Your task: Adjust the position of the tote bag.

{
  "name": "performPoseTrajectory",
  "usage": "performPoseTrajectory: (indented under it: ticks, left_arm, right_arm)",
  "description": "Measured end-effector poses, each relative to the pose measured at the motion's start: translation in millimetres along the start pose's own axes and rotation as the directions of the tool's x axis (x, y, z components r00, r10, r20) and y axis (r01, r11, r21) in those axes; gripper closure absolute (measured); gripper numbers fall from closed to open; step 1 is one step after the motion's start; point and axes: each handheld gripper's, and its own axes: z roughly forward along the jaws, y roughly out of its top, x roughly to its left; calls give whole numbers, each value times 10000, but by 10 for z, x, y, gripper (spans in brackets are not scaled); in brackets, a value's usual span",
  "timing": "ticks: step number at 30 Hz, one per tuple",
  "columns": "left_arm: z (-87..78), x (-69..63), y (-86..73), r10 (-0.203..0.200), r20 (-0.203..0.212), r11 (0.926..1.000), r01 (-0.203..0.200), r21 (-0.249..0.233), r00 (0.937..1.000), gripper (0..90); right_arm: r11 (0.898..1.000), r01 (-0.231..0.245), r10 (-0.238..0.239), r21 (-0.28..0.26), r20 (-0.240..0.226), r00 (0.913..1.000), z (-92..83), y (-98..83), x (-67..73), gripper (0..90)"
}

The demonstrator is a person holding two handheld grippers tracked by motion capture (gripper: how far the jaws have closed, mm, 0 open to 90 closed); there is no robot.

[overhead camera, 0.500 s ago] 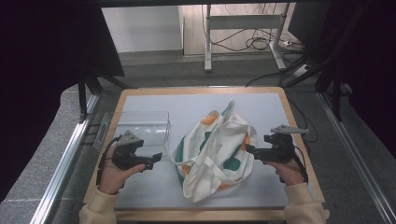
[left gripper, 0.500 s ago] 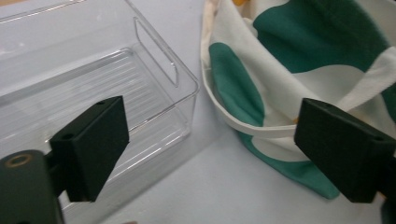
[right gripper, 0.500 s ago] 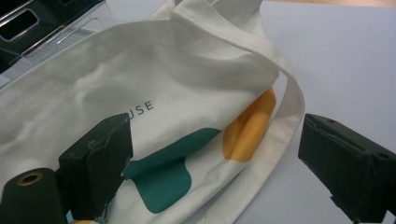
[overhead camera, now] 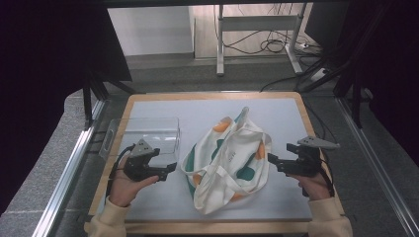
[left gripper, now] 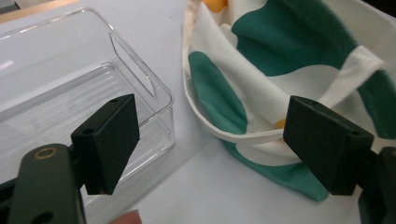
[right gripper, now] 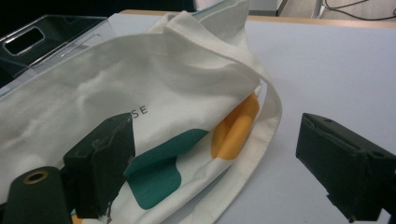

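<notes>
Now tote bag (overhead camera: 230,163) — left gripper (overhead camera: 168,170), right gripper (overhead camera: 272,159) flanking, jaws wide.

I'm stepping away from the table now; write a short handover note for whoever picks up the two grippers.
Left gripper: open, holding nothing, aimed at the left edge of the crumpled white cloth tote bag with green and orange patches.
Right gripper: open, holding nothing, at the bag's right edge.
The bag lies mid-mat; the clear plastic bin stands to its left.
Done: nothing gripped.
Left: probably grasp the bag from both sides.
</notes>
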Motion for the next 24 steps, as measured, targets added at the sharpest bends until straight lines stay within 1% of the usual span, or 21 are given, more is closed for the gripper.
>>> performPoseTrajectory:
  ticks: [2, 3, 4, 5, 6, 7, 8, 11, 13, 14, 15, 17, 19, 20, 22, 24]
  left_arm:
    - [-37, 0, 1, -28, 276, 10000, 30, -92, 9996, 197]
    - [-45, 9, 2, -120, 323, 9999, 124, -106, 9994, 210]
    - [-54, 19, 1, -182, 305, 9998, 186, -116, 9994, 210]
    - [-64, 28, -3, -205, 310, 9997, 209, -137, 9993, 225]
    - [-75, 37, -5, -238, 349, 9996, 243, -146, 9991, 232]
    - [-88, 41, -4, -284, 354, 9995, 289, -143, 9990, 238]
    - [-116, 44, 9, -387, 426, 9992, 391, -82, 9983, 266]
    - [-118, 40, 16, -365, 502, 9993, 366, -6, 9981, 283]
    - [-104, 29, 8, -299, 400, 9995, 297, 60, 9988, 289]
    - [-101, 22, 2, -326, 414, 9994, 323, 88, 9986, 289]
    - [-101, 13, 0, -324, 436, 9994, 319, 126, 9985, 295]
    - [-109, -23, 10, -312, 461, 9995, 308, 93, 9985, 297]
    - [-124, -90, 39, -183, 532, 9998, 178, 101, 9984, 300]
    - [-124, -90, 39, -183, 532, 9998, 178, 101, 9984, 311]
    - [-119, -125, 46, -32, 338, 9995, 22, 305, 9994, 314]
    - [-120, -135, 41, -93, 438, 9991, 74, 429, 9990, 312]
  right_arm:
    - [10000, -82, 82, 18, -3, 10000, -9, -5, 4, 137]
    - [9998, -127, 128, 157, -96, 9999, 9, -5, -3, 176]
    - [9998, -127, 128, 157, -96, 9999, 9, -5, -3, 176]
    - [9996, -223, 228, 193, -261, 9994, 27, -3, -12, 178]
    - [9994, -261, 268, 222, -302, 9992, 46, 2, -18, 178]
    - [9995, -210, 217, 223, -277, 9994, 64, 4, -21, 178]
    - [9996, -130, 138, 268, -287, 9995, 93, 6, -27, 176]
    - [9995, -87, 94, 314, -231, 9997, 101, 0, -35, 175]
    - [9996, -114, 119, 273, -183, 9998, 96, -9, -47, 175]
    - [9996, -114, 119, 273, -183, 9998, 96, -9, -47, 175]
    - [9998, -16, 20, 207, -208, 9998, 79, -6, -25, 175]
    - [9998, 22, -18, 187, -206, 9998, 70, -2, -5, 176]
    - [9996, 208, -205, 178, -209, 9996, 51, 9, 35, 175]
    - [9996, 208, -205, 178, -209, 9996, 51, 9, 35, 175]
    - [9996, 214, -210, 160, -215, 9995, 54, 11, 46, 175]
    - [9995, 274, -270, 169, -262, 9993, 63, 16, 60, 172]
